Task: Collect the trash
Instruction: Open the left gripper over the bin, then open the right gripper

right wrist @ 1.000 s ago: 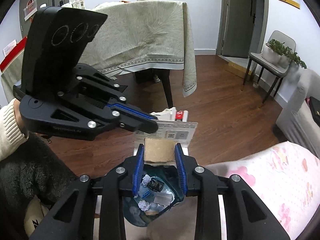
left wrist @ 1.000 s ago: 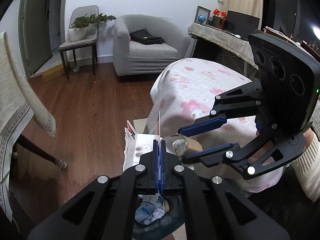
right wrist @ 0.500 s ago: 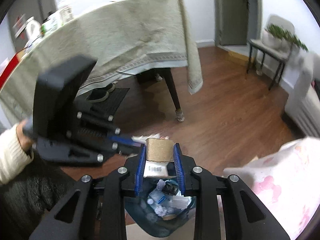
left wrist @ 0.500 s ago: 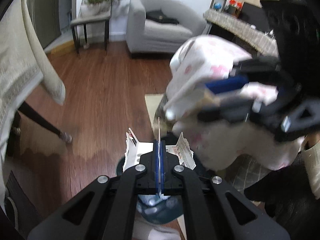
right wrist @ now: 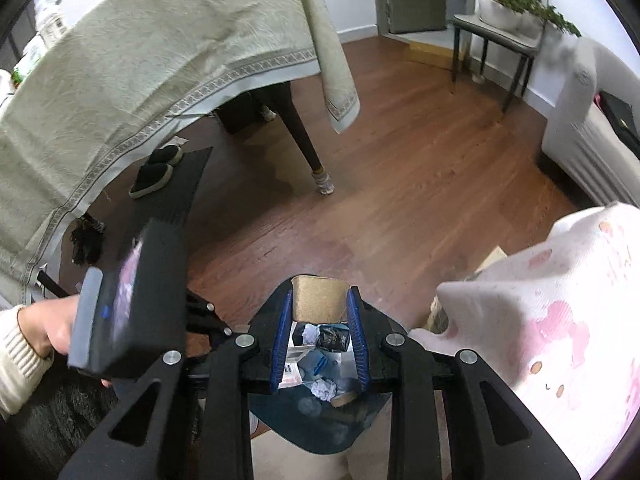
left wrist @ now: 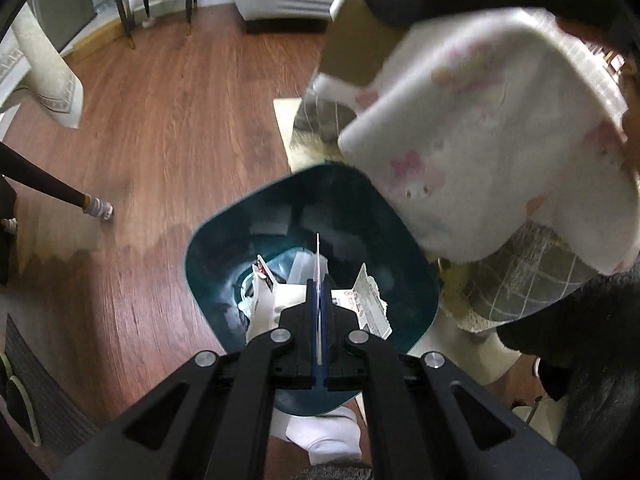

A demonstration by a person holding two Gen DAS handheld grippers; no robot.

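A teal trash bin (left wrist: 224,240) stands on the wood floor with crumpled paper and wrappers inside (right wrist: 320,360). My left gripper (left wrist: 319,286) hangs just over its mouth, shut on a flattened white package (left wrist: 370,300) seen edge-on. My right gripper (right wrist: 319,302) is shut on a brown cardboard piece (right wrist: 318,296), held above the bin's far rim (right wrist: 320,436). In the left wrist view that gripper is a dark blur at the top, with the cardboard (left wrist: 352,40) below it. In the right wrist view the left gripper's body (right wrist: 132,300) sits at the left, held by a hand (right wrist: 52,330).
A pink-patterned white blanket (left wrist: 480,140) hangs close beside the bin. A table under a beige cloth (right wrist: 140,60) stands to the other side, its leg (right wrist: 308,152) on the floor. Slippers (right wrist: 154,172) lie under it. A chair (right wrist: 504,32) and grey sofa (right wrist: 580,136) stand farther off.
Both grippers have sunk toward the bin and tilted downward. The left one, still holding the white package, now sits right over the bin's mouth; the right one keeps the cardboard.
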